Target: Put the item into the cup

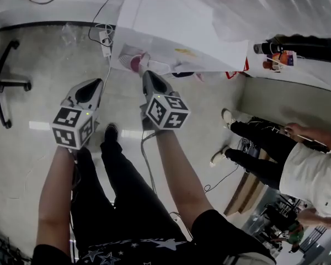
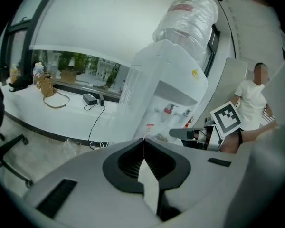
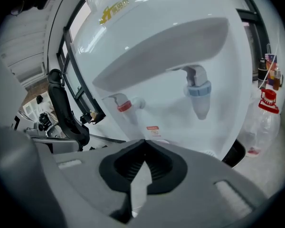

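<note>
- Head view: a white water dispenser [image 1: 171, 26] fills the top middle, standing on a pale floor [image 1: 38, 65]. The person holding the grippers stands just before it, in dark trousers.
- A big clear water bottle [image 2: 187, 15] sits upside down on top of the dispenser, as the left gripper view shows.
- To the left of the dispenser a long white counter [image 2: 52, 113] carries a brown bag [image 2: 48, 87] and a small black box with a cable [image 2: 90, 99].
- A second person [image 1: 311, 173] in a white shirt and dark trousers is at the right of the head view.
- A black office chair [image 1: 0, 79] stands at the far left.
- The left gripper [image 1: 94, 84] and right gripper [image 1: 147, 75] are held side by side in the air, both aimed at the dispenser front, each with its marker cube toward the person.
- Left gripper [image 2: 143, 139]: jaws pressed together at the tips, nothing between them.
- Right gripper [image 3: 143, 140]: jaws likewise pressed together and empty, close in front of the 2 taps.
- A clear bottle with a red cap [image 3: 261, 122] stands to the right of the dispenser.
- The red tap [image 3: 125, 106] is on the left and the blue tap [image 3: 198, 91] on the right, under the dispenser's overhang.
- A white power strip [image 1: 105, 37] lies on the floor by the dispenser.
- The item and the cup cannot be made out in any view.
</note>
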